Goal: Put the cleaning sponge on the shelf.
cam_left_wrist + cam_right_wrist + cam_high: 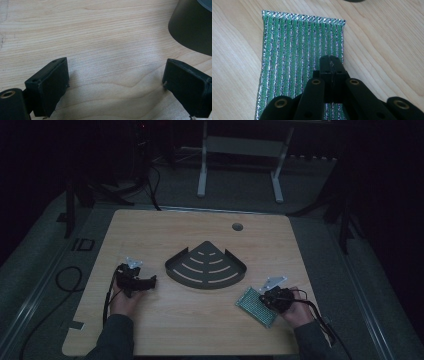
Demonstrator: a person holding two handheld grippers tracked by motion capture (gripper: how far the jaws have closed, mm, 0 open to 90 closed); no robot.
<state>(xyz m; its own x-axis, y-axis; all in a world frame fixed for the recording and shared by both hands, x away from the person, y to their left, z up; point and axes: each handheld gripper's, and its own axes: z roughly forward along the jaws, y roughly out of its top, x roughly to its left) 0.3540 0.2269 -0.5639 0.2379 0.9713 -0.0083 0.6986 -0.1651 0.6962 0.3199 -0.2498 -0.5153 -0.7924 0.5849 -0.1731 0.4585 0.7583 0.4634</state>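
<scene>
Room: dim, dark floor around a light wooden table (pixel 200 320); a white desk frame (pixel 240 165) stands beyond its far edge.
High view, table: a round cable hole (pixel 237 226) sits near the far edge; a dark fan-shaped slotted shelf tray (pixel 206 266) lies at the middle.
High view, left gripper (pixel 150 282): held low over the wood to the left of the shelf tray, its jaws pointing toward the tray and close to its near-left wall, a cable trailing back past the wrist.
High view, right gripper (pixel 264 301): at the near right, its tip over the green scouring cloth (pixel 256 306), which lies flat on the table, apart from the tray's right corner.
Left gripper view, jaws: spread wide, bare wood grain between them, nothing held.
Left gripper view, tray: the dark curved wall of the shelf tray (pixel 192 27) rises at the upper right, just beyond the right-hand jaw, not touching it.
Right gripper view, jaws: pressed together, tips meeting above the cloth's striped surface.
Right gripper view, cloth: the green scouring cloth (pixel 294 50), ribbed with silver threads, runs away from the camera, its far edge straight on the wood; whether the closed tips pinch any of its fabric, I cannot tell.
</scene>
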